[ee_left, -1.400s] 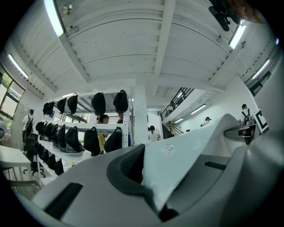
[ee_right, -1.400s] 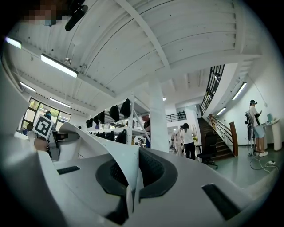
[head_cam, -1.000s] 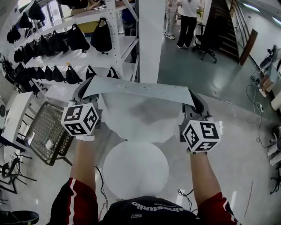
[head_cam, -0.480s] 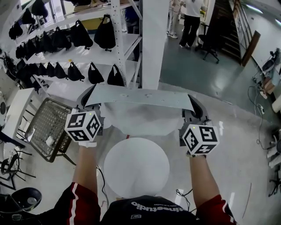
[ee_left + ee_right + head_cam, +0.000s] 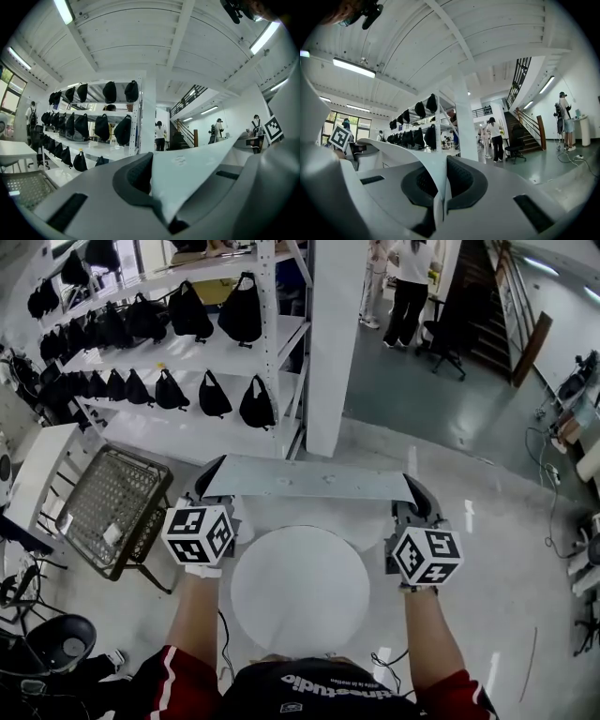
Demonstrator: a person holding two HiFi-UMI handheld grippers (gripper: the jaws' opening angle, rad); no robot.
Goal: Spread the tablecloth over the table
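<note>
From the head view, the round white table stands directly in front of the person. The tablecloth is not on it yet. One edge is stretched taut as a pale band above the table's far rim, and whatever hangs below that band is hidden from here. The left gripper holds the band's end off the table's far-left side, and the right gripper holds the other end off its far-right side. Both look about level with each other. A wire-mesh chair sits to the left of the table, and a shelving rack hung with black bags stands well beyond it.

In the left gripper view, the jaws are pressed together on a corner of the cloth. The sheet runs off to the right from the pinch.

In the right gripper view, the jaws likewise pinch the cloth's other corner, and the fabric curves away to the left.

As I judge it, the step in hand is laying the cloth down. It will go best if both hands come down at the same height with the edge kept taut and centred on the table. The cloth should settle flat across the top before either pinch is let go. If one side sags early, the cloth will likely bunch or slide off the round rim.
</note>
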